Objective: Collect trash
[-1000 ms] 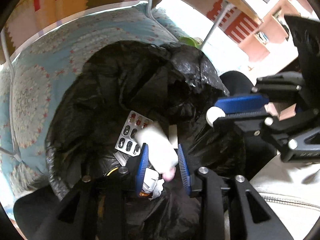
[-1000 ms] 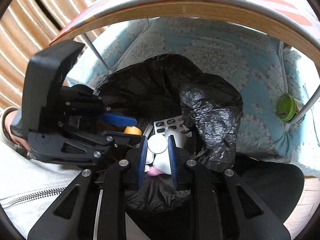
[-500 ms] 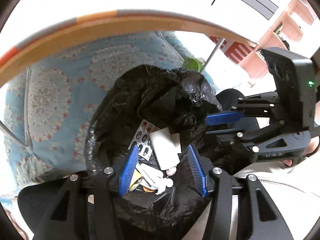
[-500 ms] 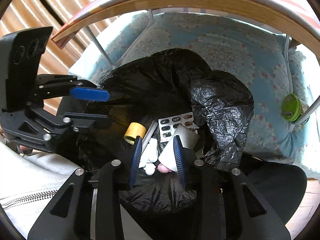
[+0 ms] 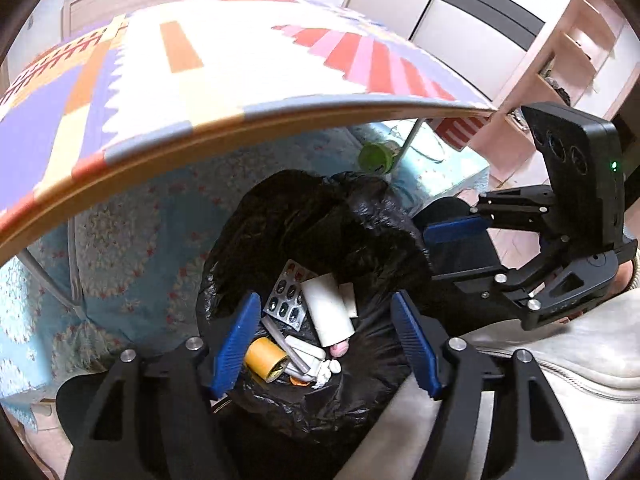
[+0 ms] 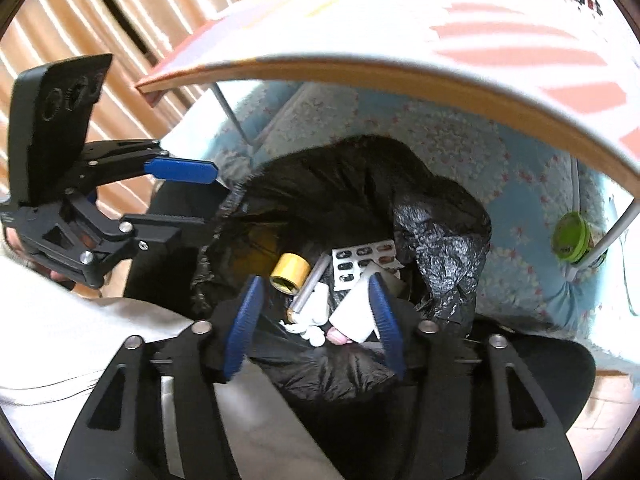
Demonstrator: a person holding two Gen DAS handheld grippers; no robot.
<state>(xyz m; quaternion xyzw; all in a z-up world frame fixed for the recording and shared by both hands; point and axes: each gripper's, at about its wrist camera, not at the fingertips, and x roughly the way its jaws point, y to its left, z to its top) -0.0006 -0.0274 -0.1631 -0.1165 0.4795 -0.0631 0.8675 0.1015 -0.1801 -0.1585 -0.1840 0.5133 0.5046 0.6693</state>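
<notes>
A: Under a table with a patterned cloth point(image 5: 248, 60), what sat on the blue quilt point(image 5: 132, 256)?

B: A black bag point(image 5: 320, 216), mouth open to take trash: a white tube point(image 5: 326, 310), blister pack point(image 5: 286, 294) and tape roll point(image 5: 266, 358) lay inside.

A: And the grippers?

B: Left gripper point(image 5: 324, 346) and right gripper point(image 6: 314, 320) hung above it, fingers apart and empty. A second earlier the right pinched that tube; both had since lifted clear.
</notes>
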